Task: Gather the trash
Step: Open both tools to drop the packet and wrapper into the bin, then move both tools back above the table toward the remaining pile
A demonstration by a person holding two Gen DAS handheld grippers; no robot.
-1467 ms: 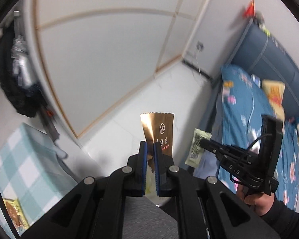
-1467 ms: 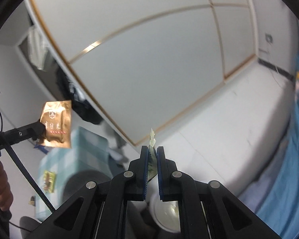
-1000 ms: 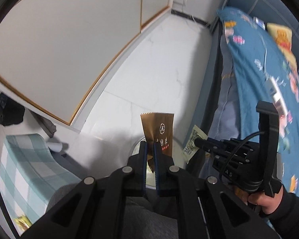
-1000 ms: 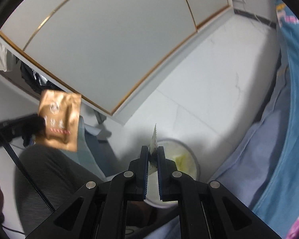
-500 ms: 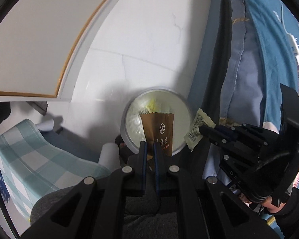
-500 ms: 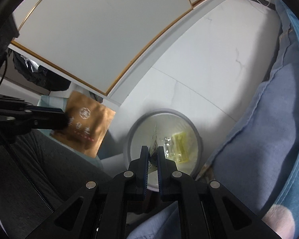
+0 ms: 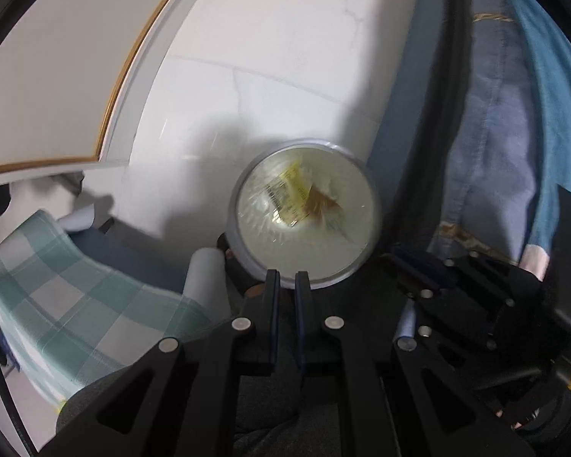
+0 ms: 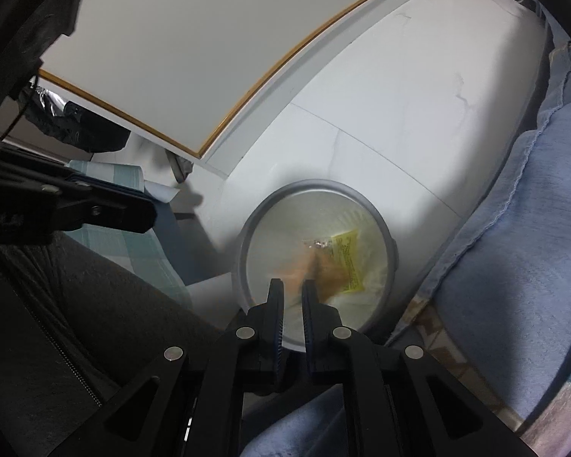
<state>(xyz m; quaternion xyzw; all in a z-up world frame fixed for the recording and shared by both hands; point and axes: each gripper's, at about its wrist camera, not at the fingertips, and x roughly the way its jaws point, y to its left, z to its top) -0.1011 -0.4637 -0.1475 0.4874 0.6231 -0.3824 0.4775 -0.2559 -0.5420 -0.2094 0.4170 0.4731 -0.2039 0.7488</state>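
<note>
A round grey trash bin [image 7: 243,198] with a white liner stands on the white floor below both grippers; it also shows in the right wrist view [image 8: 384,228]. A brown wrapper [image 7: 323,203] lies blurred inside it beside a yellow packet [image 7: 289,194]. The same brown wrapper [image 8: 304,266] and yellow packet [image 8: 346,259] show in the right wrist view. My left gripper [image 7: 286,278] is slightly open and empty just above the bin's near rim. My right gripper [image 8: 293,289] is slightly open and empty over the bin.
A bed with blue sheets [image 7: 491,152] borders the bin on the right, also in the right wrist view [image 8: 514,228]. A teal checked cloth [image 7: 57,285] lies on the left. A white panel with a gold edge [image 8: 209,57] runs behind.
Both grippers swung down over the bin and opened. The brown wrapper left my left gripper and the green-white wrapper left my right gripper; the brown one now lies in the bin.
</note>
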